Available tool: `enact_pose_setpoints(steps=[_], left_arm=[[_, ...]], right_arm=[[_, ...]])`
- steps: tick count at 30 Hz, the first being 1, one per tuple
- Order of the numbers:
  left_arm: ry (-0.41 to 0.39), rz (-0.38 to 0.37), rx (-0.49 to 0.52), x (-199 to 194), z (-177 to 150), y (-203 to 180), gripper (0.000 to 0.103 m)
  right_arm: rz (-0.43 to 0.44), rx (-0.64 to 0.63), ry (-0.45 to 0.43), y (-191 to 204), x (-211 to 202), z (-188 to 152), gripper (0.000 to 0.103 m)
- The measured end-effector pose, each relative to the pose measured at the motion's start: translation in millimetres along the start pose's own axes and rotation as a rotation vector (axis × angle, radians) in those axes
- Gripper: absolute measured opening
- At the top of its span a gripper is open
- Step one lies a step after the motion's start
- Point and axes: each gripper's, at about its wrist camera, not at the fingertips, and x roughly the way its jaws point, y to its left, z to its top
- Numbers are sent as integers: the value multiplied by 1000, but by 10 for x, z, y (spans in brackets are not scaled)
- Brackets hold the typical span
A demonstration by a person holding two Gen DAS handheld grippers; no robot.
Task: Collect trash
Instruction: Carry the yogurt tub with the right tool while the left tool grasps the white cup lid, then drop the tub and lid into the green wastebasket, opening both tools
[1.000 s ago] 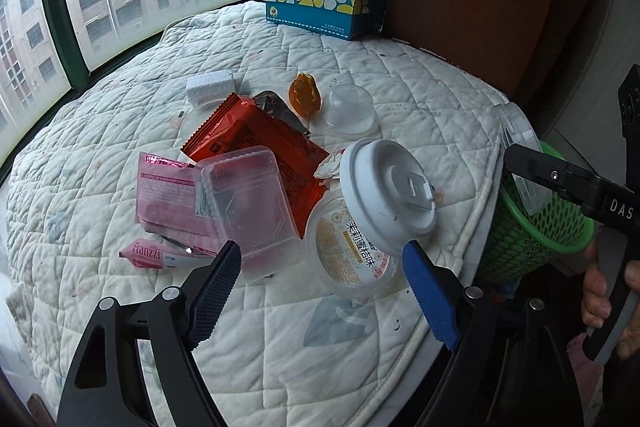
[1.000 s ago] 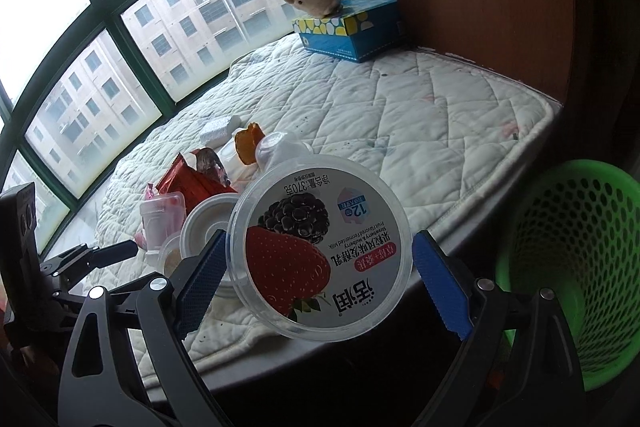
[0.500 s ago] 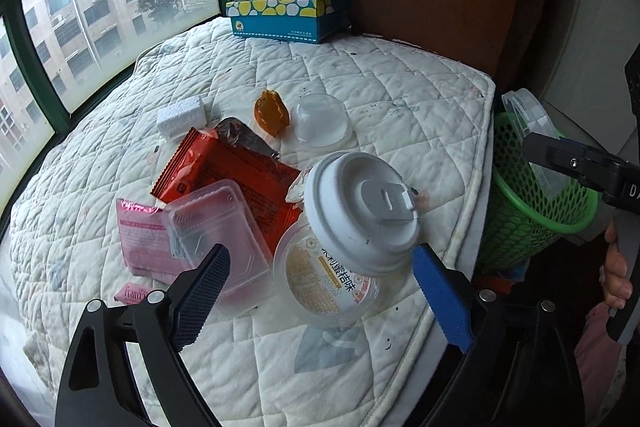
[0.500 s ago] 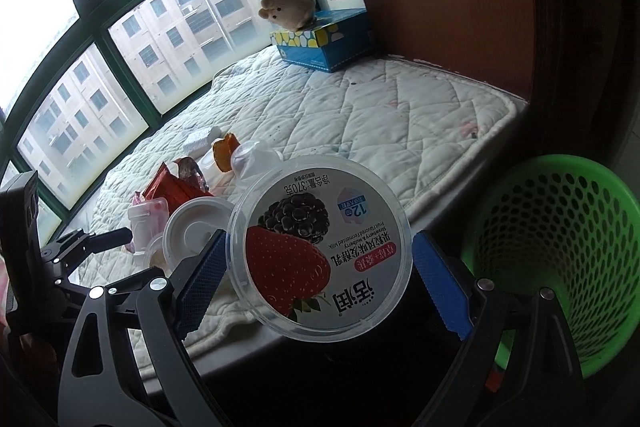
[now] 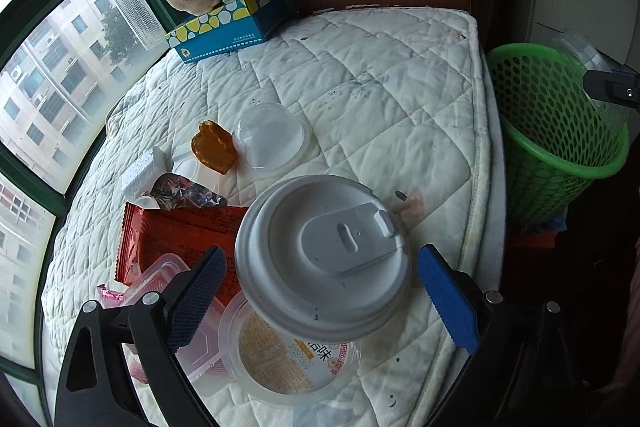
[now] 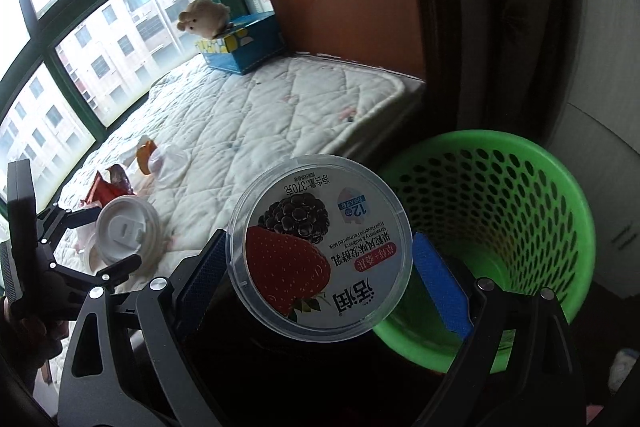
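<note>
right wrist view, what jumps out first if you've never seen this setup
A big yogurt tub with a strawberry and blackberry label fills the centre, clamped in the right gripper next to the green mesh basket. To the left, the left gripper brackets a white cup lid among the litter on the quilted mattress; a plush toy sits on a blue tissue box by the window.
</note>
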Motion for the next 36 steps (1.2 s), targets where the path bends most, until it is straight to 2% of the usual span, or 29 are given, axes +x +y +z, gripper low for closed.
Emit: enact_pose_setpoints(steps=[2, 3, 11, 16, 19, 27, 36], left_arm=[[-3, 3, -7, 22, 3, 19, 92], [-3, -6, -11, 28, 1, 28, 84], [-39, -50, -52, -111, 9, 108, 83], [-93, -136, -126, -380, 53, 245, 82], [-128, -179, -136, -530, 149, 228, 82], [-185, -279, -91, -648, 563, -158, 82], [-161, -376, -8, -412, 975, -888, 82]], right_arm=[[-26, 11, 7, -99, 7, -19, 90], [-35, 20, 11, -145, 12, -31, 90], [-94, 51, 34, -346, 59, -121, 90], [-133, 56, 47, -434, 76, -138, 91], [-139, 75, 57, -529, 94, -134, 91], [-177, 95, 45, -729, 19, -139, 95], [-196, 105, 5, -938, -371, -200, 95]])
